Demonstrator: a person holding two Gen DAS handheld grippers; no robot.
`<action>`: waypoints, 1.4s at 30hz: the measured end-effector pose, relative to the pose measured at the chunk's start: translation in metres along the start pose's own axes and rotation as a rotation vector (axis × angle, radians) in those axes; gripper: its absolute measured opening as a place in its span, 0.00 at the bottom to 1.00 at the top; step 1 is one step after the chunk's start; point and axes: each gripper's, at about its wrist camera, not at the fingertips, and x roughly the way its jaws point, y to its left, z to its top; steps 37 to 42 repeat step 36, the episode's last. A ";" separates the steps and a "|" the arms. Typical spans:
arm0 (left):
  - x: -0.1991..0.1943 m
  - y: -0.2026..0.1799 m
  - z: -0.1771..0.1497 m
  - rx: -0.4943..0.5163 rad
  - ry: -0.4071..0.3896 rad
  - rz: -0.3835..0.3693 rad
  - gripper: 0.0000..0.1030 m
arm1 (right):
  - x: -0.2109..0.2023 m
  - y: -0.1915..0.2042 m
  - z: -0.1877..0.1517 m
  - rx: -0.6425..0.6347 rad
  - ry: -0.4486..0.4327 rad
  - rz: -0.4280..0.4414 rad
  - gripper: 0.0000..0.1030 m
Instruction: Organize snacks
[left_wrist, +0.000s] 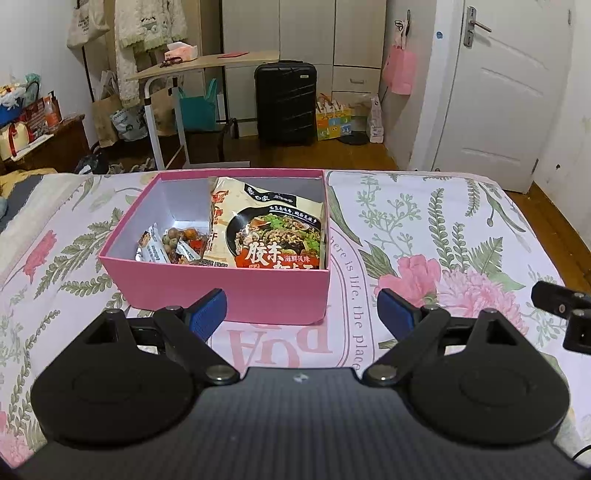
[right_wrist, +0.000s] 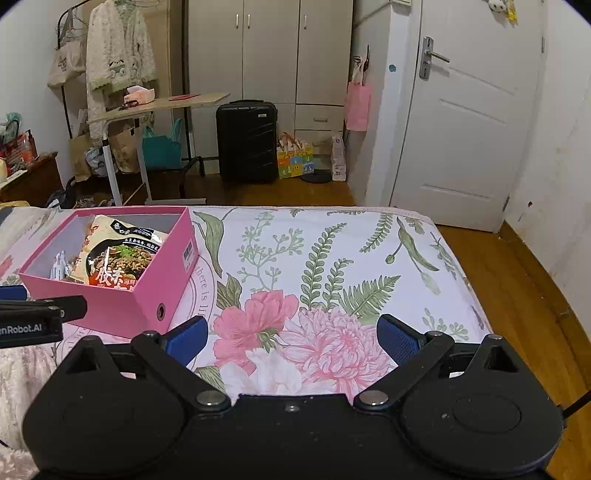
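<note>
A pink open box (left_wrist: 236, 291) (right_wrist: 122, 306) sits on the floral bedsheet. Inside it a large noodle packet (left_wrist: 273, 229) (right_wrist: 118, 254) leans against the right side, with small wrapped snacks (left_wrist: 173, 247) (right_wrist: 59, 267) at the lower left. My left gripper (left_wrist: 299, 312) hovers just in front of the box's near wall, jaws wide open, blue pads empty. To the right of the box, above the printed flowers, my right gripper (right_wrist: 291, 339) is also open and holds nothing. Part of each gripper shows at the edge of the other's view.
The floral bedsheet (right_wrist: 332, 266) spreads to the right of the box, ending at the bed's far and right edges above a wooden floor (right_wrist: 517, 280). Beyond stand a black suitcase (left_wrist: 286, 103), a rolling table (left_wrist: 207, 62), a wardrobe and a white door (right_wrist: 465, 122).
</note>
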 end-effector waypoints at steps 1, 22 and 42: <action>0.000 0.000 0.000 0.002 0.000 0.000 0.86 | -0.001 0.000 0.000 0.000 -0.001 0.001 0.97; 0.000 0.007 -0.005 -0.028 0.007 0.011 0.88 | 0.000 0.007 0.002 -0.026 0.014 -0.045 0.97; -0.002 0.004 -0.004 -0.002 -0.006 0.037 0.91 | 0.008 0.002 -0.002 0.008 0.039 -0.044 0.97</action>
